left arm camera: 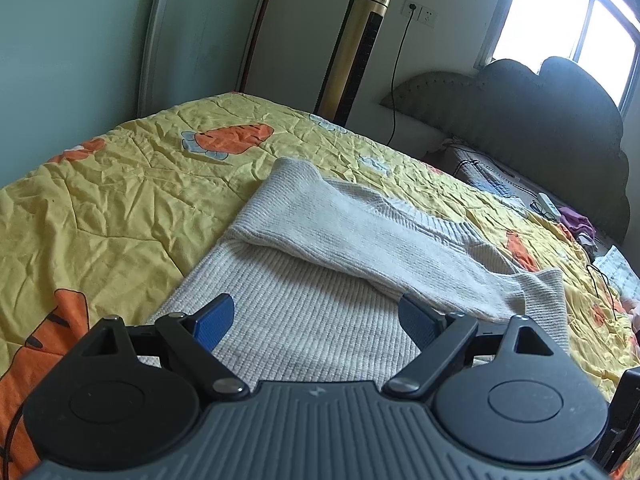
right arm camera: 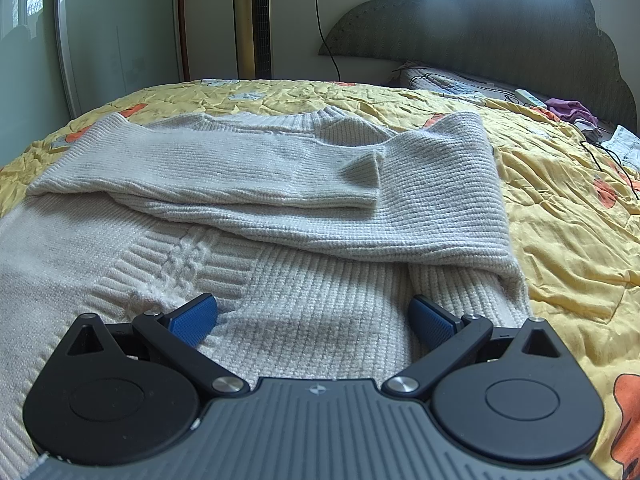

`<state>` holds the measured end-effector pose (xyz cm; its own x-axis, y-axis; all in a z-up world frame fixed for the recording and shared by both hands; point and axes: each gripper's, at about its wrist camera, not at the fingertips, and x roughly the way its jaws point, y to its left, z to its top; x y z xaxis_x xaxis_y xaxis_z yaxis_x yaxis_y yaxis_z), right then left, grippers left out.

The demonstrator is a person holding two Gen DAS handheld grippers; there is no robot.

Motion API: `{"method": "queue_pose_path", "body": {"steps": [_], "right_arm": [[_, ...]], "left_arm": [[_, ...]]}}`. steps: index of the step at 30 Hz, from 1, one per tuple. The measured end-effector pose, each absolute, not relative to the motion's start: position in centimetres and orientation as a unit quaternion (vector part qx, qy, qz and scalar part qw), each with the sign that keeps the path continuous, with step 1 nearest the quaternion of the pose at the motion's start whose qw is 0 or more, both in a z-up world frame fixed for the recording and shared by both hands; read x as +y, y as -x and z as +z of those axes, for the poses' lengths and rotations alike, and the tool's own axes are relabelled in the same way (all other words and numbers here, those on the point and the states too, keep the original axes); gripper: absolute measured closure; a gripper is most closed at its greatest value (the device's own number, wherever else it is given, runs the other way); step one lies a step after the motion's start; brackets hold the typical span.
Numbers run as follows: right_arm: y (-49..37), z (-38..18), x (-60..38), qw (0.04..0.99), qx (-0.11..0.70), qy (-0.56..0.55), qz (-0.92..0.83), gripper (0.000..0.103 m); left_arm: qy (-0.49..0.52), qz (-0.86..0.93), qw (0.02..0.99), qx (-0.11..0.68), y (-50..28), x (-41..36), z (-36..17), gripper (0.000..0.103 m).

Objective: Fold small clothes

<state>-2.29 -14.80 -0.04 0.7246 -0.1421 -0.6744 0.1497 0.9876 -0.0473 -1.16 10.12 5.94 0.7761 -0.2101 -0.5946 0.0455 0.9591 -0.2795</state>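
Observation:
A cream knitted sweater (left arm camera: 320, 320) lies flat on the yellow quilt (left arm camera: 112, 200), both sleeves folded across its chest. In the right wrist view the sweater (right arm camera: 280, 216) fills the middle, one sleeve (right arm camera: 224, 172) lying over the other (right arm camera: 452, 200). My left gripper (left arm camera: 316, 320) is open and empty, its blue pads (left arm camera: 214, 322) just above the sweater's lower body near the left edge. My right gripper (right arm camera: 312, 320) is open and empty, its blue pads (right arm camera: 434, 326) over the lower body near the right side.
A gold tower fan (left arm camera: 360, 40) stands past the bed. A dark padded headboard (right arm camera: 500, 32) is at the right, with a pillow, a white remote (right arm camera: 530, 98), purple cloth (right arm camera: 572, 110), papers and a black cable (right arm camera: 608, 160) nearby.

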Motion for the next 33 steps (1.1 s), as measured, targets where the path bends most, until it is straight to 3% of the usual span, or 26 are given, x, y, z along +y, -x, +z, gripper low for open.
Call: {"method": "queue_pose_path", "body": {"steps": [33], "right_arm": [[2.3, 0.0, -14.8, 0.929, 0.363, -0.005, -0.078, 0.0]], "left_arm": [[0.078, -0.08, 0.936, 0.334, 1.9, 8.9, 5.9, 0.013]]}}
